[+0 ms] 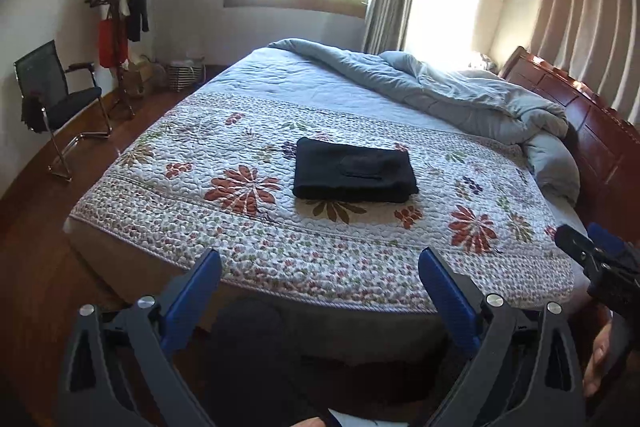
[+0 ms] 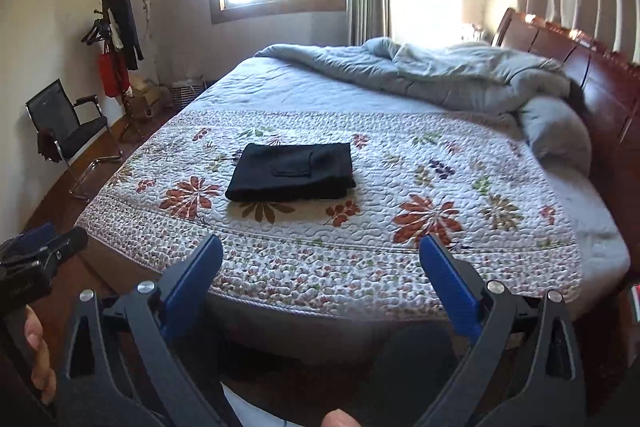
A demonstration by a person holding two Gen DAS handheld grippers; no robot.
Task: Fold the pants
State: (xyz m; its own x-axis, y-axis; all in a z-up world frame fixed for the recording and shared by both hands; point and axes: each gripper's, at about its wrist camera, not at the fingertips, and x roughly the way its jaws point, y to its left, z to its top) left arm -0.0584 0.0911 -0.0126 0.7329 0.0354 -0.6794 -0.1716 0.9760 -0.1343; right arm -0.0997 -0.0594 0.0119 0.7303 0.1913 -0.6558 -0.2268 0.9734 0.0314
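Floral quilt (image 1: pixel 248 251), folded black pants (image 1: pixel 354 173) well beyond both open tongs (image 1: pixel 320 263)

**Colours on and around the bed**

The pants (image 1: pixel 354 171) are plain black. The quilt (image 1: pixel 240 235) is white with red-brown flowers, green leaves and purple sprigs. The duvet (image 1: pixel 460 91) is pale grey-blue, the headboard (image 1: pixel 592 131) reddish brown. Gripper pads (image 1: pixel 192 295) are blue.

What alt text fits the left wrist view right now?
Black pants lie folded into a neat rectangle on a floral quilt covering the bed, untouched. The left hand-held gripper is open in the foreground, short of the bed; the right hand-held gripper shows at the right edge.
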